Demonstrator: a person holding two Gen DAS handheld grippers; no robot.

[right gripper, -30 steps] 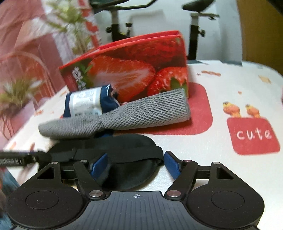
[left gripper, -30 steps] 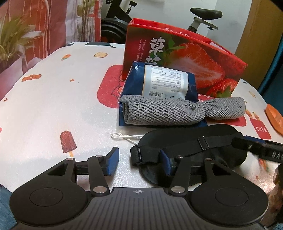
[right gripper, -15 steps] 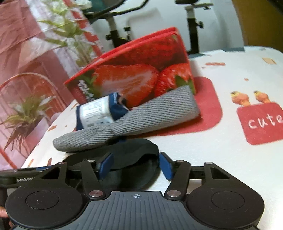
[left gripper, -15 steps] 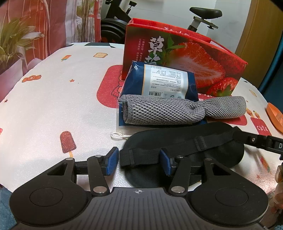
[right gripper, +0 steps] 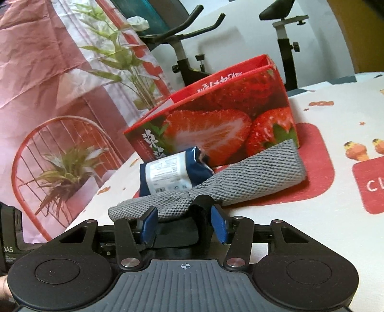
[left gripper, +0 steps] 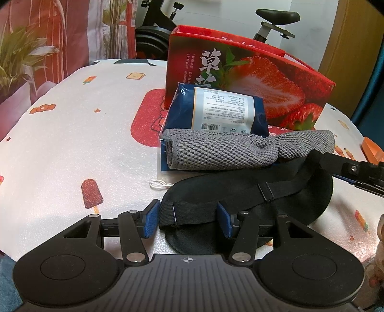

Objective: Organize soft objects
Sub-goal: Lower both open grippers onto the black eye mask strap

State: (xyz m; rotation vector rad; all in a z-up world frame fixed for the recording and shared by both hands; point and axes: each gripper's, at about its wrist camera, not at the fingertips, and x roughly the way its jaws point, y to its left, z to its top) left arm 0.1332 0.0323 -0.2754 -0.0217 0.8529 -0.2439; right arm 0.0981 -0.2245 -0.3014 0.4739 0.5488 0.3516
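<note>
On the patterned table (left gripper: 72, 144), both jaws stand half-open around the black eye mask (left gripper: 276, 192), the right closing.

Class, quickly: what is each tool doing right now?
Left tool: open, eye mask strap between its pads, not pinched.
Right tool: closing around the mask's other end.

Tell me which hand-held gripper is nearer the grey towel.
Right. The right hand-held gripper, jaws closing around the black eye mask, reaches the grey towel. The left hand-held gripper straddles the mask's strap, short of the towel.

Exercise bike (left gripper: 276, 21) against white wall (right gripper: 240, 28), red curtain (left gripper: 36, 36), potted plant (right gripper: 64, 168), red wire chair (right gripper: 36, 148)
</note>
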